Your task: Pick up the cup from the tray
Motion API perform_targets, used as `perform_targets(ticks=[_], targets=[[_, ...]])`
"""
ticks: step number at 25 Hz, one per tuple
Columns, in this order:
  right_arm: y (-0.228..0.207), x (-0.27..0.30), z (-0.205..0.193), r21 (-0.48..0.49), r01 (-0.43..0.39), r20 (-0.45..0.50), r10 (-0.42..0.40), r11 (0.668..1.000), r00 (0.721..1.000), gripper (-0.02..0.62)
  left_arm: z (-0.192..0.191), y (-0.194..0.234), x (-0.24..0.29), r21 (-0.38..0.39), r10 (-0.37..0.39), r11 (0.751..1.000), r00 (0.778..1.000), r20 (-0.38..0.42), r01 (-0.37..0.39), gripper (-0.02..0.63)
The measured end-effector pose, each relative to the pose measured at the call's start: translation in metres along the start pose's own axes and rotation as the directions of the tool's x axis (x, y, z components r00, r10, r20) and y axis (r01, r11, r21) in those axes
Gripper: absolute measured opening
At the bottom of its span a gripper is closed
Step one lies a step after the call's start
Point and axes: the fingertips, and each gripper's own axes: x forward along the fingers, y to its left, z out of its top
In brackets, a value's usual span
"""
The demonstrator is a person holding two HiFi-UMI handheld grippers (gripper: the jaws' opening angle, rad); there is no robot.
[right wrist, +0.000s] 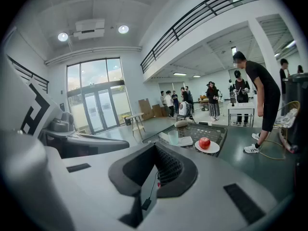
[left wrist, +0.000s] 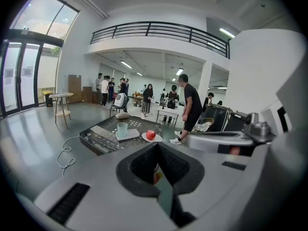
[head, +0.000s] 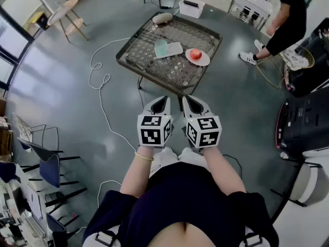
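A pale green cup (head: 161,47) stands upright on a small white tray (head: 172,50) on a dark mesh table (head: 135,62). The cup (left wrist: 122,128) and the cup (right wrist: 173,137) show small and far ahead in both gripper views. My left gripper (head: 163,100) and right gripper (head: 186,100) hang side by side in front of the table's near edge, well short of the cup. Both are shut with nothing between the jaws.
A red apple (head: 196,54) lies on a white plate (head: 204,60) right of the tray. A grey oval object (head: 162,18) rests at the table's far edge. A person (head: 285,22) stands at the right by dark equipment. A white cable (head: 97,81) trails over the floor at left.
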Motion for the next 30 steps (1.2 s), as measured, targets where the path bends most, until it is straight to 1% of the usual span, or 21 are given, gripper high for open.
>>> perform_targets(ticks=[15, 19, 25, 30], targets=[[-0.001, 0.009, 0.003, 0.0, 0.008, -0.002, -0.008, 1.0, 1.0, 0.008, 0.004, 0.006, 0.005, -0.007, -0.005, 1.0, 1.0, -0.001, 0.005, 0.009], [0.001, 0.012, 0.006, 0.02, 0.009, 0.016, -0.009, 1.0, 1.0, 0.008, 0.004, 0.009, 0.006, -0.007, -0.011, 1.0, 1.0, -0.005, 0.011, 0.008], [0.008, 0.02, 0.004, 0.043, 0.023, 0.017, -0.023, 0.999, 1.0, 0.008, 0.003, 0.021, 0.004, -0.001, -0.023, 1.0, 1.0, -0.01, 0.023, 0.009], [0.02, 0.032, 0.006, 0.042, 0.031, 0.021, -0.032, 0.999, 0.999, 0.008, 0.003, 0.036, 0.002, 0.002, -0.038, 0.999, 0.999, -0.017, 0.038, 0.009]])
